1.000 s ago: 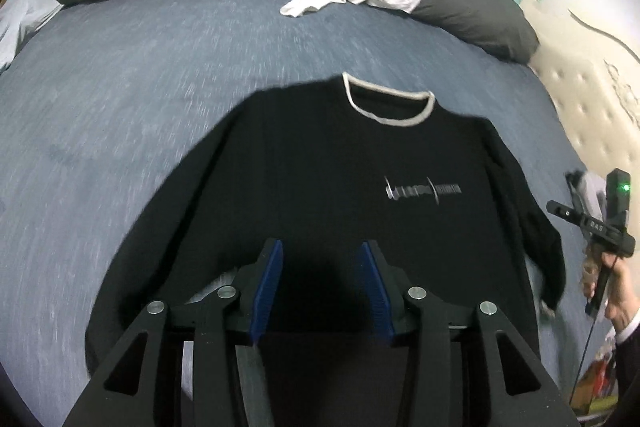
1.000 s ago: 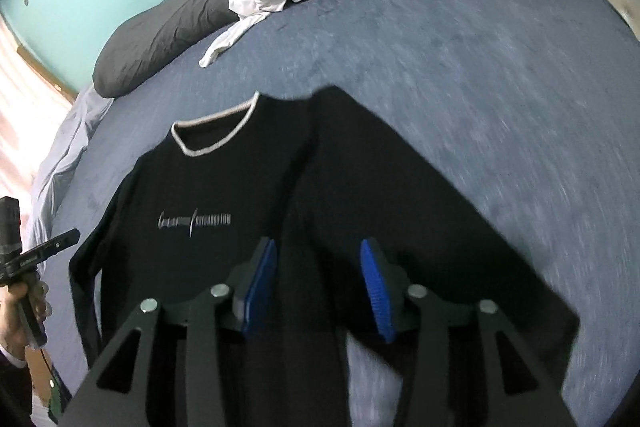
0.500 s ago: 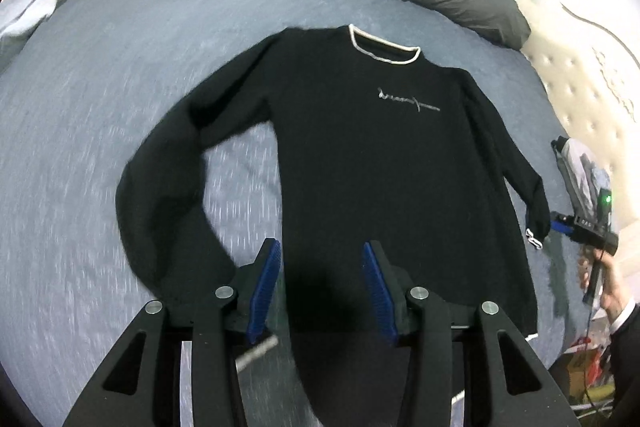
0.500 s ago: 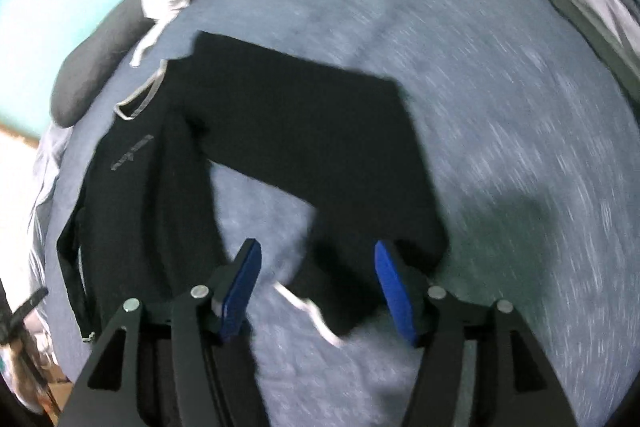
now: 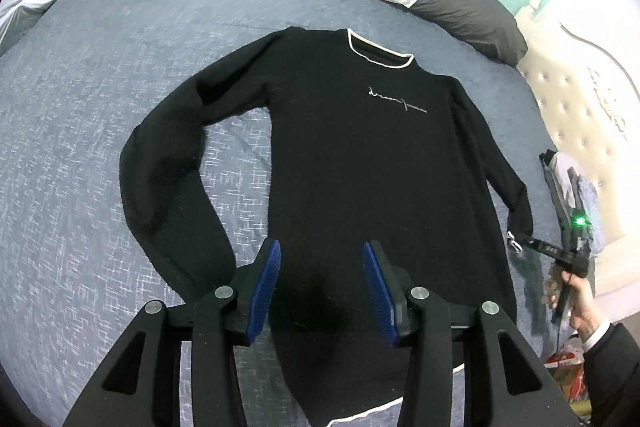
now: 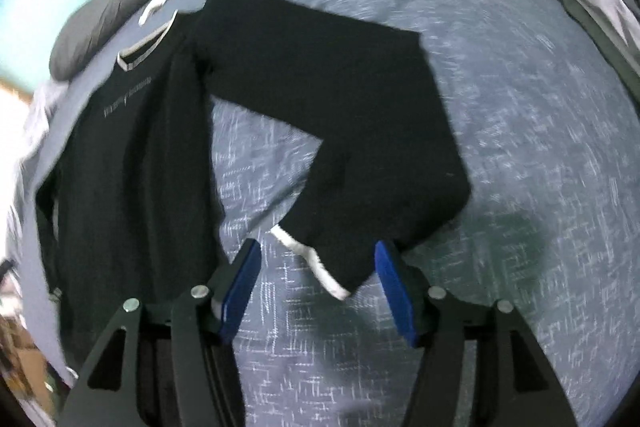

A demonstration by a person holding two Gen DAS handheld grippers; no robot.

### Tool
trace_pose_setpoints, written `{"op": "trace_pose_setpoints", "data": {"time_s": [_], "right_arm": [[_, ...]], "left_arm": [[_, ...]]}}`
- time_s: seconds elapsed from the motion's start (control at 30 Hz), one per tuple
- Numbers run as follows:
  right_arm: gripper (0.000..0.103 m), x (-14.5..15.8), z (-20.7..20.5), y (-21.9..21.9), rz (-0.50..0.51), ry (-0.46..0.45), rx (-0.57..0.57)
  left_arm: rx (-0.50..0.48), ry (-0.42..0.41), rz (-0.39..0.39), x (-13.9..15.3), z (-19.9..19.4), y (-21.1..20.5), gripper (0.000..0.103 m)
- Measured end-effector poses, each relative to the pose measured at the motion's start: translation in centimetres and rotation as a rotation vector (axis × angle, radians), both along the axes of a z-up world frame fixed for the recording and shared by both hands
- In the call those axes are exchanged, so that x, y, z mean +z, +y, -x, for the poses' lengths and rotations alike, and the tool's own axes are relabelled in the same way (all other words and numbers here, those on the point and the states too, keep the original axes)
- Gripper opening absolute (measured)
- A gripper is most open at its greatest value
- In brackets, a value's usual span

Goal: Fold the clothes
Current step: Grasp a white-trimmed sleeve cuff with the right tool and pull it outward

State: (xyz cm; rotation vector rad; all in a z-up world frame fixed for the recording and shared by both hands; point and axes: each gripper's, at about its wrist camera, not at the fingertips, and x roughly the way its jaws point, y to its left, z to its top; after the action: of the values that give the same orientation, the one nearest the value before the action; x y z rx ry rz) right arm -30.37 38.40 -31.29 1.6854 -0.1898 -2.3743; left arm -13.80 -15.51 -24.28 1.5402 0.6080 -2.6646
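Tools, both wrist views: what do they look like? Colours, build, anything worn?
Both alike: left tool and right tool have black angular frames with triangular cut-outs, silver round pivot bolts and two ribbed blue pads. In the left view, another handheld black device with a green light; its holder wears a dark sleeve over a white cuff.

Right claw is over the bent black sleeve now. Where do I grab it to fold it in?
Take the white-edged cuff of the sleeve, coming straight down from above. It lies flat between the open right claw fingers, the sleeve's free end, clear of the sweater body.
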Motion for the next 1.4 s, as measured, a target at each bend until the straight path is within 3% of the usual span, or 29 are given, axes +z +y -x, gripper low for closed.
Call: {"op": "trace_pose_setpoints", "data": {"time_s": [0.23, 0.4, 0.47, 0.53, 0.83, 1.03, 1.4], "right_arm": [[0.059, -1.6, 0.8, -2.8, -0.157, -0.007, 0.065], [0.035, -1.6, 1.2, -2.7, -0.192, -0.003, 0.080], [0.015, -1.3, 1.3, -2.2, -0.188, 0.001, 0.080], [0.009, -1.0, 1.4, -1.7, -0.184, 0.004, 0.079], [0.007, 5.0, 1.6, 4.1, -0.100, 0.146, -0.035], [0.007, 9.7, 2.5, 10.2, -0.107, 0.223, -0.143], [0.006, 13.4, 3.6, 17.9, -0.129, 0.290, -0.271]], "left_arm": [[0.001, -0.007, 0.008, -0.1, -0.2, 0.1, 0.050], [0.005, -0.010, 0.010, -0.1, -0.1, 0.0, 0.053], [0.004, -0.010, 0.009, -0.1, 0.0, 0.0, 0.053], [0.003, -0.012, 0.010, 0.0, 0.0, 0.1, 0.053], [0.005, -0.026, 0.019, 0.1, 0.2, 0.5, 0.053], [-0.004, -0.023, 0.033, 0.7, 0.4, 1.0, 0.053], [-0.021, -0.027, 0.056, 1.6, 1.2, 2.6, 0.053]]}}
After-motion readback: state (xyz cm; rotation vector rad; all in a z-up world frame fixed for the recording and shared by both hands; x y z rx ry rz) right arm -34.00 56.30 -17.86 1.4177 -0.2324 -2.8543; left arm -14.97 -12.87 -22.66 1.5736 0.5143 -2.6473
